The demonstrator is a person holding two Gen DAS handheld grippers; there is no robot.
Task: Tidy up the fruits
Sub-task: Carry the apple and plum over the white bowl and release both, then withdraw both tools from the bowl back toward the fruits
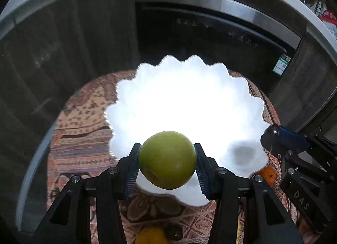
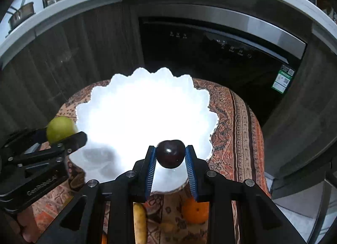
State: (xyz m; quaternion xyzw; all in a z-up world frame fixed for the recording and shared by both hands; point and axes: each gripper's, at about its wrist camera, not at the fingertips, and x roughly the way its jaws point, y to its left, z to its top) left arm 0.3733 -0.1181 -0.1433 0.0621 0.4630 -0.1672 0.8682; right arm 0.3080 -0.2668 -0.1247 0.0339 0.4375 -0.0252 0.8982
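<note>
My left gripper [image 1: 167, 159] is shut on a green apple [image 1: 167, 159] and holds it over the near rim of a white scalloped bowl [image 1: 185, 100]. My right gripper [image 2: 170, 154] is shut on a dark plum [image 2: 170, 154] above the near edge of the same bowl [image 2: 143, 113]. The left gripper with the apple [image 2: 60, 129] shows at the left in the right wrist view. The right gripper's body [image 1: 294, 153] shows at the right in the left wrist view; what it holds is hidden there. The bowl's inside is glaring white.
The bowl stands on a small round table with a patterned cloth [image 2: 236, 121]. An orange [image 2: 194, 210] and a yellow fruit [image 2: 140, 220] lie on the cloth below my right gripper. Dark cabinets and a black built-in appliance [image 2: 210, 54] stand behind the table.
</note>
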